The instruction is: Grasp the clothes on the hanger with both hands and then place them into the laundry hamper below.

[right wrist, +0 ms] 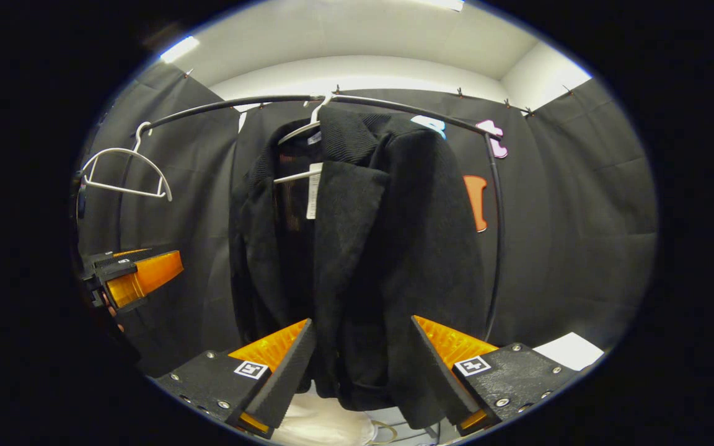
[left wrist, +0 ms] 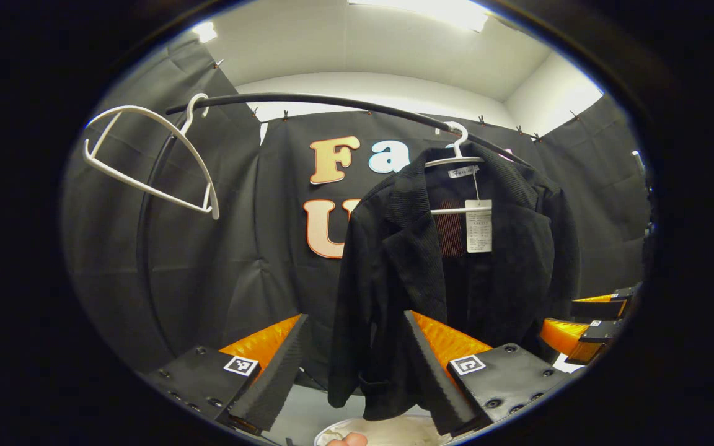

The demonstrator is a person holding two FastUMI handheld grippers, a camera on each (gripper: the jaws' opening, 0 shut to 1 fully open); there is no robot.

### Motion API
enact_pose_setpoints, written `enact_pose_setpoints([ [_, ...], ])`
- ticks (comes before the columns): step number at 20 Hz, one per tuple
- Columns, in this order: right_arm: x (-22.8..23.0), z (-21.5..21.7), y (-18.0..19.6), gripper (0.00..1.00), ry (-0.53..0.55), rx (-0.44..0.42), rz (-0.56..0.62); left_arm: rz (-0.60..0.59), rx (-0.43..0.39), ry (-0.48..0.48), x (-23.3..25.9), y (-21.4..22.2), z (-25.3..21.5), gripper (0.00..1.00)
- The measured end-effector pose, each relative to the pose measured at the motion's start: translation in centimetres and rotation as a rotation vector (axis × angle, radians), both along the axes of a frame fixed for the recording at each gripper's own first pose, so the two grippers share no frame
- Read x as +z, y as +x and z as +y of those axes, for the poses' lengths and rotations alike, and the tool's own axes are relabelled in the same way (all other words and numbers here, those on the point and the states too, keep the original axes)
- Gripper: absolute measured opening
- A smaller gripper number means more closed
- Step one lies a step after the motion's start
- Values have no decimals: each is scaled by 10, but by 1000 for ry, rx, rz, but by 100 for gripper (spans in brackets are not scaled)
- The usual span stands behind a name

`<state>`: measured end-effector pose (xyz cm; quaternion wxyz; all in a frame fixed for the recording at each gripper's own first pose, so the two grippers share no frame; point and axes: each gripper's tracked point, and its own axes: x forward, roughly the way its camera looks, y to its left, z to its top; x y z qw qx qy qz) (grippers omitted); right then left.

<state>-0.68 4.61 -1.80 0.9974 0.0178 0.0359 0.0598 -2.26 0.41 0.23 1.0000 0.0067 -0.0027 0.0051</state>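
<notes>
An empty white hanger (left wrist: pixel 149 158) is hanging on the rail (left wrist: pixel 332 102) up and to the left of the left gripper (left wrist: pixel 354 365), whose jaws are standing spread with nothing between the pads. The black jacket (left wrist: pixel 456 272) is hanging on its own hanger (left wrist: pixel 456 158) ahead, its left sleeve and hem dropping into the gap between the jaws and behind the right-hand finger, not yet touched as far as I can tell. For a good grasp, each gripper should probably be pushing forward until a thick fold sits deep between the pads, then closing, one on each side.

The right gripper (right wrist: pixel 363 365) is also holding its jaws spread, the jacket's front panel (right wrist: pixel 357 260) dropping between them.

The left gripper view is showing the paper tag (left wrist: pixel 478 226) and a pale rim, probably the hamper (left wrist: pixel 388 430), below the jaws. The right gripper view is giving the jacket's right shoulder and the rail's right post (right wrist: pixel 498 248), plus the other gripper's orange finger (right wrist: pixel 140 277) far left.
</notes>
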Motion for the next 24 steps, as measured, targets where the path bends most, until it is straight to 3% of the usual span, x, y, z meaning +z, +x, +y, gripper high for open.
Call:
enact_pose_setpoints([
  [1,-4,6,6,94,18,17,16,-1,8,4,1,-2,3,93],
  [5,-8,22,40,89,50,46,42,-22,43,10,8,-11,15,96],
  [6,-11,23,51,99,44,34,51,-24,50,6,9,-13,17,93],
  [11,-19,31,97,99,66,-20,83,-16,90,-10,8,-25,31,93],
  [15,-23,9,120,99,44,-116,86,-16,121,-15,8,-33,43,93],
  [18,-24,4,125,99,28,-112,82,-16,129,-15,8,-34,48,93],
  [24,-14,-17,115,36,12,-106,56,-8,89,-20,4,-23,36,93],
])
